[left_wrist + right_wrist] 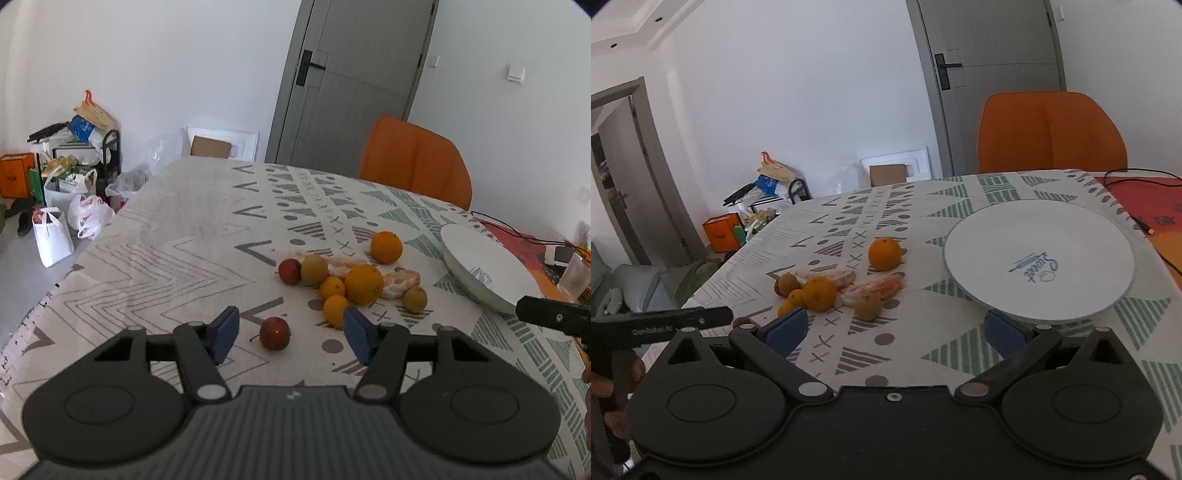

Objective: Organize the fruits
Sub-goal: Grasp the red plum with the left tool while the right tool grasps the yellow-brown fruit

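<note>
A heap of fruit lies on the patterned tablecloth (166,258): oranges (364,284), small mandarins (331,287), brown-green kiwis (314,269), peeled citrus pieces (400,282) and a red fruit (289,270). A second red fruit (274,333) lies apart, between the blue pads of my open left gripper (291,334). A lone orange (884,253) sits left of the empty white plate (1039,258). My right gripper (895,330) is open and empty, its right pad at the plate's near rim.
An orange chair (413,162) stands at the table's far side before a grey door (351,74). A black cable (1137,173), a red mat (1145,203) and a plastic cup (574,277) are at the right. Bags and a cluttered rack (74,173) stand on the floor at left.
</note>
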Demonstrator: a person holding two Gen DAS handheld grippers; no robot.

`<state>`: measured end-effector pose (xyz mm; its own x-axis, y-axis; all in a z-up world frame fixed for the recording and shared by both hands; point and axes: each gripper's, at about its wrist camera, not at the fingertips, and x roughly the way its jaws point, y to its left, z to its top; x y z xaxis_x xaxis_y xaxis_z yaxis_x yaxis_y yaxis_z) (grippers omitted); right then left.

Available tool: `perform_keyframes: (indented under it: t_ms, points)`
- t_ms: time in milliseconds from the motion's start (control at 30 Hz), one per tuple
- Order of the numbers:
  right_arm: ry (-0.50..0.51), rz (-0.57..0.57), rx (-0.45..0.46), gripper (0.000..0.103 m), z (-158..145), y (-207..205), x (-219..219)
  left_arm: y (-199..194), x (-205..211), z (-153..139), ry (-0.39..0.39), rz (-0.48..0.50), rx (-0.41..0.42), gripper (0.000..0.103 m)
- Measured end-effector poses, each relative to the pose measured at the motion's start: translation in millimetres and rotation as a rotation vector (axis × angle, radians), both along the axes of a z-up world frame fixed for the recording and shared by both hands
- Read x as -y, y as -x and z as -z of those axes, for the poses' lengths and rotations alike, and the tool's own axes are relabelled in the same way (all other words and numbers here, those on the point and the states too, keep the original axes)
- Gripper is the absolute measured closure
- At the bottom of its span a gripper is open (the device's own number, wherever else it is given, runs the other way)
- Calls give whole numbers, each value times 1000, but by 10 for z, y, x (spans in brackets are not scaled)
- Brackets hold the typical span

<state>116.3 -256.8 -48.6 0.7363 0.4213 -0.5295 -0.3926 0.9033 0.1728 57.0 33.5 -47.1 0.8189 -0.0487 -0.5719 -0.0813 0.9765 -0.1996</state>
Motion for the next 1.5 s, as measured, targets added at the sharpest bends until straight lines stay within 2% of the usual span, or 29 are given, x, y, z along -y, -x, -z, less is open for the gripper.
perform_keyframes:
  t_ms: [100, 167, 300, 367, 433, 533, 667, 933, 1033, 1100, 1133, 1167, 1200, 1500]
  points:
    - [10, -8, -6, 1, 35, -50, -56, -47, -30, 55, -1, -9, -19, 48]
    - [16, -24, -13, 12, 63, -85, -97, -81, -42, 89, -7, -12, -27, 50]
    - [30, -35, -22, 15, 123, -154, -171, -171, -75, 176, 7, -9, -57, 57]
    - [29, -42, -30, 19, 153, -193, -197, -205, -95, 213, 14, -7, -70, 62]
    - [30, -47, -40, 23, 187, -244, -228, -244, -94, 250, 11, -10, -85, 73]
    - [34, -53, -56, 29, 234, -312, -272, -270, -87, 241, -17, -19, -85, 81]
    - [43, -68, -85, 42, 308, -422, -357, -295, -181, 235, 32, -29, -82, 83]
    - [70, -86, -105, 50, 401, -586, -516, -317, -301, 234, 67, -57, -78, 84]
    - [70, -94, -120, 58, 444, -645, -569, -329, -320, 222, 67, -56, -79, 84]
    - [67, -98, -109, 60, 463, -659, -600, -335, -326, 211, 63, -57, -76, 84]
    - [67, -104, -108, 65, 469, -667, -613, -341, -323, 208, 62, -56, -74, 85]
    - [71, -108, -104, 76, 479, -678, -621, -349, -319, 204, 60, -57, -75, 85]
    - [67, -109, -106, 78, 478, -691, -614, -355, -317, 202, 60, -61, -76, 85]
    - [-2, -105, -85, 79, 345, -615, -386, -377, -178, 124, 39, -51, -50, 85]
